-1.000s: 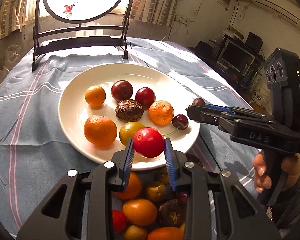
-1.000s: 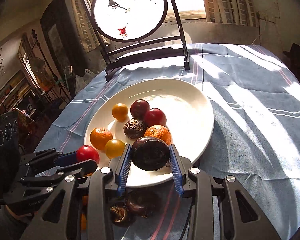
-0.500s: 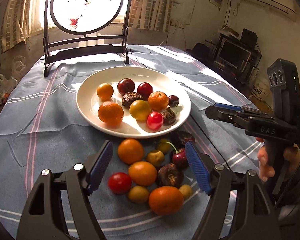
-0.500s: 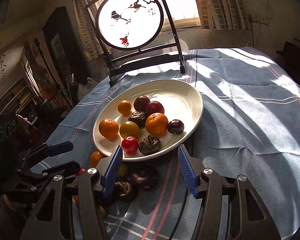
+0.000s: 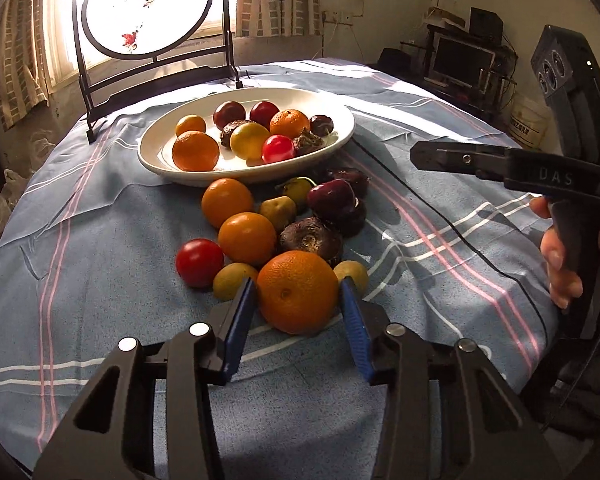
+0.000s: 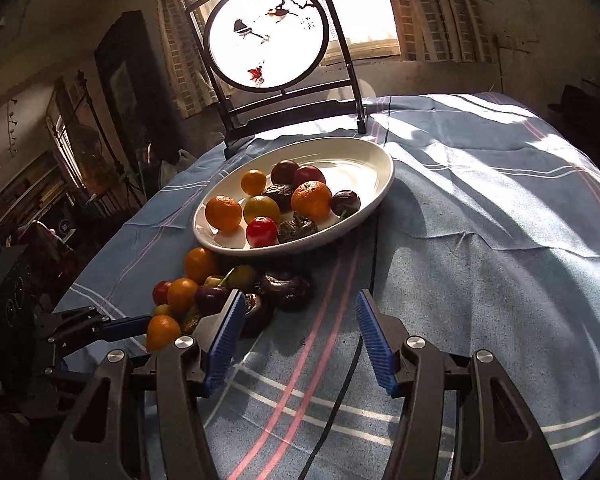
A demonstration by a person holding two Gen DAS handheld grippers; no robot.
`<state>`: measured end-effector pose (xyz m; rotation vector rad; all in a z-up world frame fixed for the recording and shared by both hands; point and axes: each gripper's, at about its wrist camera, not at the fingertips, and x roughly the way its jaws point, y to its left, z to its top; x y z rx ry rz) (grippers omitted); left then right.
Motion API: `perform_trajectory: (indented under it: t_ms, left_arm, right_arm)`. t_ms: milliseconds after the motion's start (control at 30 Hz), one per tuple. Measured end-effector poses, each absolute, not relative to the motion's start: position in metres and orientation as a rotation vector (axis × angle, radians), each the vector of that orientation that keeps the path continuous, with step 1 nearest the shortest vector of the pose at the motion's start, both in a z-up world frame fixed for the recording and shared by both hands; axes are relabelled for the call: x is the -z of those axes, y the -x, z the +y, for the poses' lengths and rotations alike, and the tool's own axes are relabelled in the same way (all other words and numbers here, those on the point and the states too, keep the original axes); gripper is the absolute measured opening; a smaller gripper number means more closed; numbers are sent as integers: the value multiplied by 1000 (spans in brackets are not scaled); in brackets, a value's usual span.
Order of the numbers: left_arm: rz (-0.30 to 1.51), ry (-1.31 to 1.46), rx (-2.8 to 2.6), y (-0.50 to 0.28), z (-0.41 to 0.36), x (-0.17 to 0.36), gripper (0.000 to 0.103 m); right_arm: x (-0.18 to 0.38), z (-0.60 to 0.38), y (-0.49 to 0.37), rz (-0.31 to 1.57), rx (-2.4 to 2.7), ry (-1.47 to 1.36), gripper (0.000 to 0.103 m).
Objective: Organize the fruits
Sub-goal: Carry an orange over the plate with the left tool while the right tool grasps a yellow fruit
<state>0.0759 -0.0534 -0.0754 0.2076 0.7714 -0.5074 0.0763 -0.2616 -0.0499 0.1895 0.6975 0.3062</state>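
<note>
Straddling orange [image 5: 297,291] w/ L fingers [image 5: 242,320], spread, not gripping | R fingers [image 6: 370,336] wide, empty

Right gripper [image 6: 300,334] agape — fruit-laden plate [image 6: 382,178] beyond

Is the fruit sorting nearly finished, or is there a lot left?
About halfway, by the look of it. Nine fruits already sit on the white plate. The left gripper is open around the big orange nearest it, apparently about to pick it up. The right gripper is open and empty. Roughly ten more fruits lie in a heap on the blue tablecloth in front of the plate.
</note>
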Motion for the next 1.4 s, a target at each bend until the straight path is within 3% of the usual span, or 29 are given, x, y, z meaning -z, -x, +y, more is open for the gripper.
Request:
perform_trajectory:
  t_ms: [67,200,267,300,667,833,933,1100,1300,1400]
  left_arm:
    - [765,-203,515,-78,-55,75,42]
    - [766,-199,534,-77,-58,75,52]
    - [753,-214,529,-72,-59,75,50]
    - [746,-214,518,-70,-57,75,41]
    - [764,-177,538,-50,-41,74,41]
    - [796,-173,534,-60,-47,85,49]
    - [785,-172,533,-59,-46,88,42]
    - [745,-76,497,-55,-17,69,42]
    - [718,-46,442,-47,15,53,42]
    - [726,-39,433,-47,20,55,42]
  right_arm:
    - [50,-261,-76,693,-312,-182,58]
    - [50,-259,-76,692,-313,-174,58]
    - [50,-259,-75,692,-312,-169,58]
    - [50,-258,-75,692,-313,-169,58]
    - [51,-253,-74,692,-303,-139,58]
    - [51,-253,-74,688,-297,-135,58]
    - [51,-250,-74,698,-315,-120,58]
    - [54,-214,-66,763,-473,-5,58]
    - [65,-156,-57,812,-520,193,50]
    - [71,-150,-67,884,-515,177,38]
